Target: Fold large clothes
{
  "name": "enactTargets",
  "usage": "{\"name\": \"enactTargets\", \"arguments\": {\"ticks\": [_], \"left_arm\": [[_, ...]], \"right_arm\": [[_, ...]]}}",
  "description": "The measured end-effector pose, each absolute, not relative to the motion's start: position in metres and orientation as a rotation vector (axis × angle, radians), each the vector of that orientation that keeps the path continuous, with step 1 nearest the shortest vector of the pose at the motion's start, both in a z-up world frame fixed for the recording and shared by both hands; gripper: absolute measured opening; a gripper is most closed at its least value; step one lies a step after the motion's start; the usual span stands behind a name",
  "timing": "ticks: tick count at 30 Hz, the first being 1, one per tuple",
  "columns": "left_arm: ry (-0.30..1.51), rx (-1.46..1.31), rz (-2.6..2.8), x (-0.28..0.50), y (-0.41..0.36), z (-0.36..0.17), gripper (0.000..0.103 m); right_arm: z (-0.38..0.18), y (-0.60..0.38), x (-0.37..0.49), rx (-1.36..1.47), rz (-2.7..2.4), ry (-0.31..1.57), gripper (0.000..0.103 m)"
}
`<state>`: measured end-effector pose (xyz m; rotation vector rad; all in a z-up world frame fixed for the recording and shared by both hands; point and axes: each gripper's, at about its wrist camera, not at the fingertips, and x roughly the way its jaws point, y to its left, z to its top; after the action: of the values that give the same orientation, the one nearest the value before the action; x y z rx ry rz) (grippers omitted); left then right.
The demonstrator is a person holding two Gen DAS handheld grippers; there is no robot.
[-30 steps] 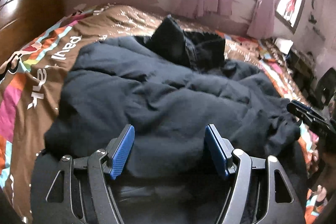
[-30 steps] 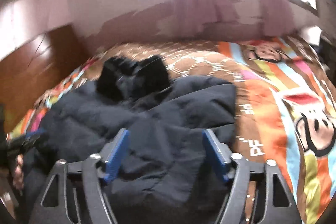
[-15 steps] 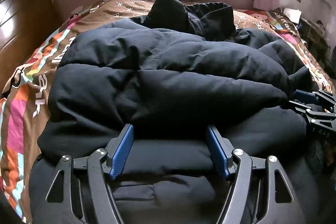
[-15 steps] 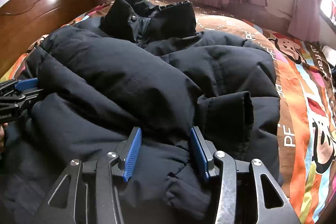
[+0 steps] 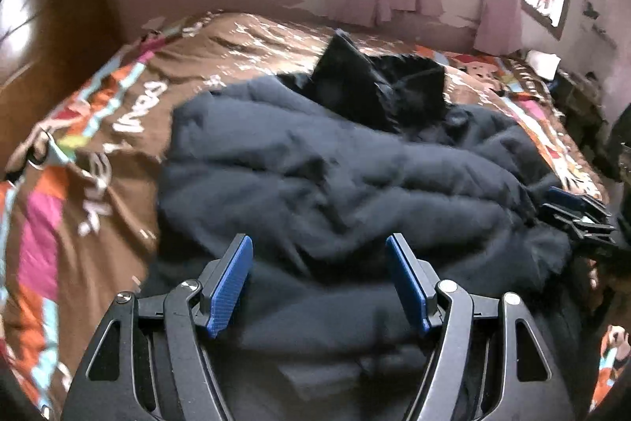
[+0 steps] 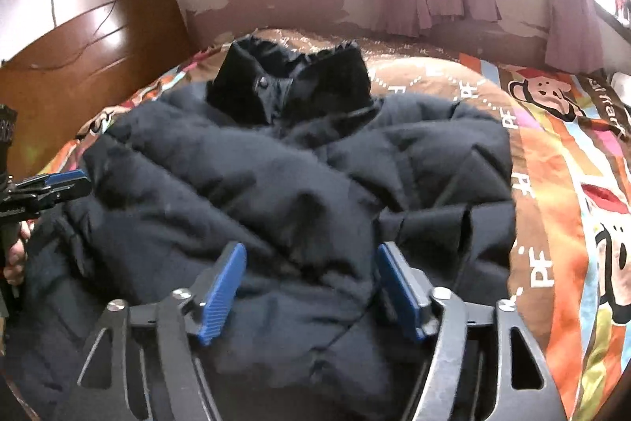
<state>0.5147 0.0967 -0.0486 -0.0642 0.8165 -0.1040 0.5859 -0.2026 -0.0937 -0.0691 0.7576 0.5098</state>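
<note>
both grippers lifted back off black puffer jacket [image 6: 299, 192], jaws wide, holding nothing.

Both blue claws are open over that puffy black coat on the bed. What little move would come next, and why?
Probably lower the left gripper and right gripper and close their fingers on the jacket's near hem. Both are open, holding nothing, and the jacket lies bunched on the bedspread, collar at the far end.

Left hand-held gripper [image 5: 319, 277] and right hand-held gripper [image 6: 311, 287], both spread wide, nothing between blue pads.
</note>
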Motion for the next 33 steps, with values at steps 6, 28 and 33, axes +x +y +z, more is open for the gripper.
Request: {"name": "enactTargets", "arguments": {"ticks": [6, 28, 33], "left_arm": [[0.797, -0.164, -0.087, 0.566, 0.092, -0.019, 0.064], [0.748, -0.164, 0.016, 0.727, 0.053, -0.037, 0.0], [0.645, -0.157, -0.05, 0.697, 0.058, -0.027, 0.0]], "right_arm": [[-0.071, -0.201, 0.638, 0.046, 0.471, 0.757, 0.075], [-0.066, -0.191, 0.761, 0.304, 0.471, 0.757, 0.075], [-0.078, -0.208, 0.752, 0.389, 0.477, 0.738, 0.075]]}}
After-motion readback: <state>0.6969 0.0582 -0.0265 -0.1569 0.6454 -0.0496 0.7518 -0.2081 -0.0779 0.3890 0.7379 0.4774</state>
